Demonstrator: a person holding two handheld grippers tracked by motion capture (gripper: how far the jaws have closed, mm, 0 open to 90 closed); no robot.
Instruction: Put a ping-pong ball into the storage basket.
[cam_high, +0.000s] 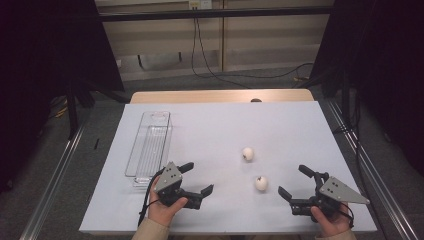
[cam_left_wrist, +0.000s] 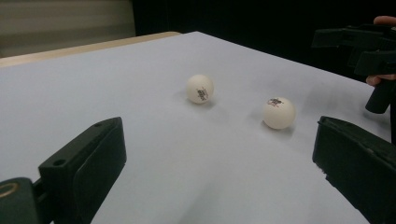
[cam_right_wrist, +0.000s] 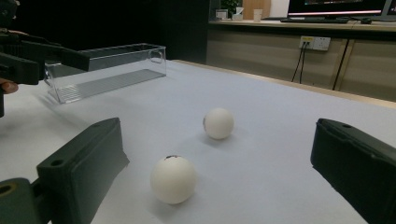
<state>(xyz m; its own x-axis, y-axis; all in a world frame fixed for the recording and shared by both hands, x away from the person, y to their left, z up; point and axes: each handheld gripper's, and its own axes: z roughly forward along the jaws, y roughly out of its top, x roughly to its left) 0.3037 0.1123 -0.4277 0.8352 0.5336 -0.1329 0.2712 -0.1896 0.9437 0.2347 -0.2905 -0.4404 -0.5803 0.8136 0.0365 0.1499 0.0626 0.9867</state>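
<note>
**Two ping-pong balls between spread jaws**

The left hand-held gripper (cam_high: 196, 178) and the right hand-held gripper (cam_high: 295, 181) both hover low over the bench (cam_high: 210, 125), jaws spread wide and holding nothing. The nearer ping-pong ball (cam_high: 261, 183) lies between them, closer to the right one. The farther ping-pong ball (cam_high: 247, 153) rests just beyond. A clear plastic bin (cam_high: 150, 145) stands at the left.
</note>
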